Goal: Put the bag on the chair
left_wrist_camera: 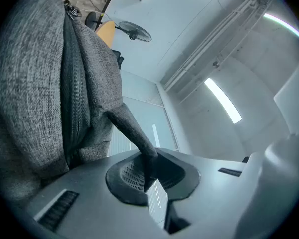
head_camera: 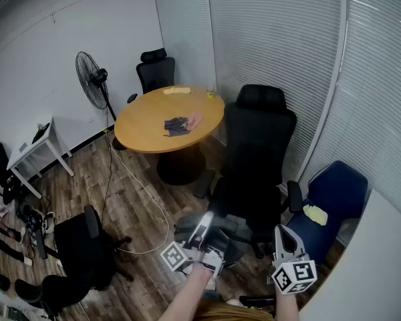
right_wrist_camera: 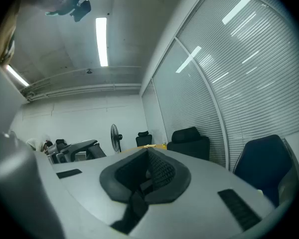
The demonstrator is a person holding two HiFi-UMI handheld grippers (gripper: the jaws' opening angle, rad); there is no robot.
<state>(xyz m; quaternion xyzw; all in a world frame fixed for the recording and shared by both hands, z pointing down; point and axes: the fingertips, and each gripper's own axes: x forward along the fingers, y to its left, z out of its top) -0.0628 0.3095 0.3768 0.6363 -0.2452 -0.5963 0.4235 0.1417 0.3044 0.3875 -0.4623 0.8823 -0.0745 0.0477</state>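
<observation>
A grey fabric bag (left_wrist_camera: 35, 83) hangs at the left of the left gripper view, and its strap (left_wrist_camera: 129, 128) runs down into my left gripper (left_wrist_camera: 148, 176), which is shut on it. In the head view the bag (head_camera: 227, 236) hangs low in front of the black office chair (head_camera: 257, 146), with my left gripper (head_camera: 202, 227) beside it. To the right, my right gripper (head_camera: 281, 236) is held up with its jaws together and nothing between them (right_wrist_camera: 147, 176). The black chair (right_wrist_camera: 189, 141) shows ahead of it.
A round wooden table (head_camera: 147, 122) with small items stands behind the chair. A blue chair (head_camera: 334, 199) is at the right by the blinds. A standing fan (head_camera: 90, 79), a white side table (head_camera: 37, 146) and another black chair (head_camera: 80, 253) are at the left.
</observation>
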